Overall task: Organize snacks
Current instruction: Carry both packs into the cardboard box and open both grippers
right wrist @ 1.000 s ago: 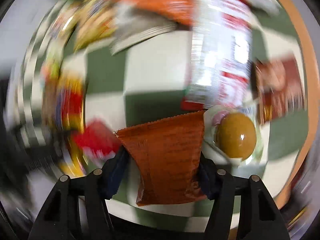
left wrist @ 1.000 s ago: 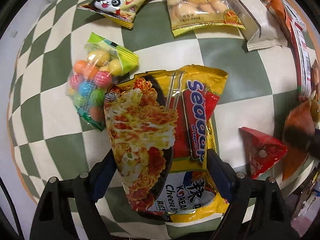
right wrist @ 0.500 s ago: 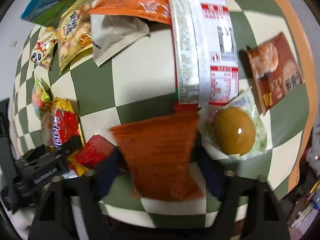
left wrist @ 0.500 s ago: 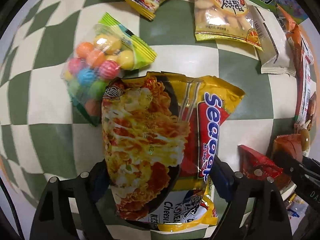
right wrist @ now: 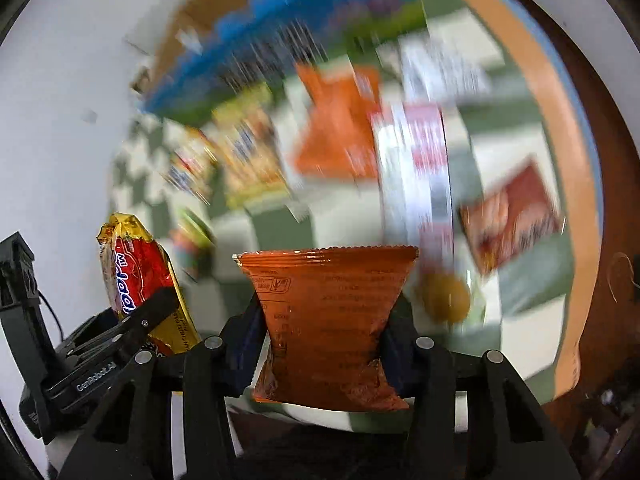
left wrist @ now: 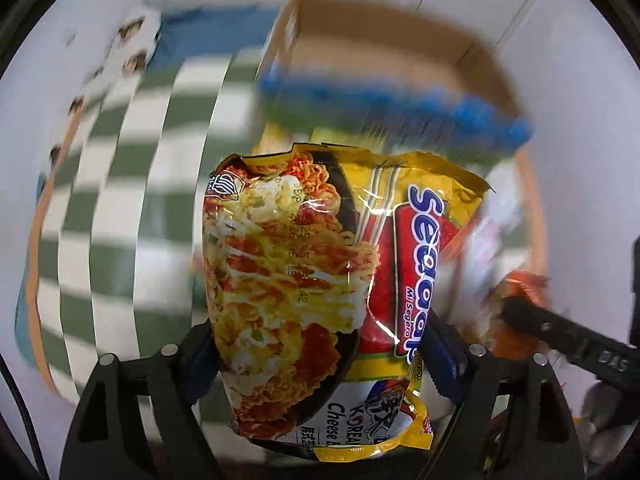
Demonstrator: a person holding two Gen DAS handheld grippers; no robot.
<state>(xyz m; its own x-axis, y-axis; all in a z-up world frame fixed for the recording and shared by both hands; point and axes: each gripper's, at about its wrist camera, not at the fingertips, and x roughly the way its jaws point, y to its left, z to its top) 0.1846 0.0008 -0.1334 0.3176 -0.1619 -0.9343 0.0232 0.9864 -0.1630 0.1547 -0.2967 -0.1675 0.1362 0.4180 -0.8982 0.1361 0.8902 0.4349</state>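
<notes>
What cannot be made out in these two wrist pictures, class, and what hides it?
- Left wrist: cardboard box contents, motion blur.
- Left wrist: noodle packet lower label, folded and cut off by left tongs.
- Right wrist: table snacks' labels, blur.
- Right wrist: orange packet print, too faint; right tongs grip it.

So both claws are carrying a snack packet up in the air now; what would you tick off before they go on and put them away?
1. Left gripper shut on the noodle packet, fingers pinching its lower half: ok.
2. Right gripper shut on the orange packet, squeezed at the waist: ok.
3. Both packets lifted off the checkered cloth: ok.
4. Cardboard box open at the top and ahead of the left gripper: ok, though blurred.
5. Room inside the box: cannot tell, its bottom is hidden.
6. Gap between the two grippers: cannot tell, they look close side by side.
</notes>
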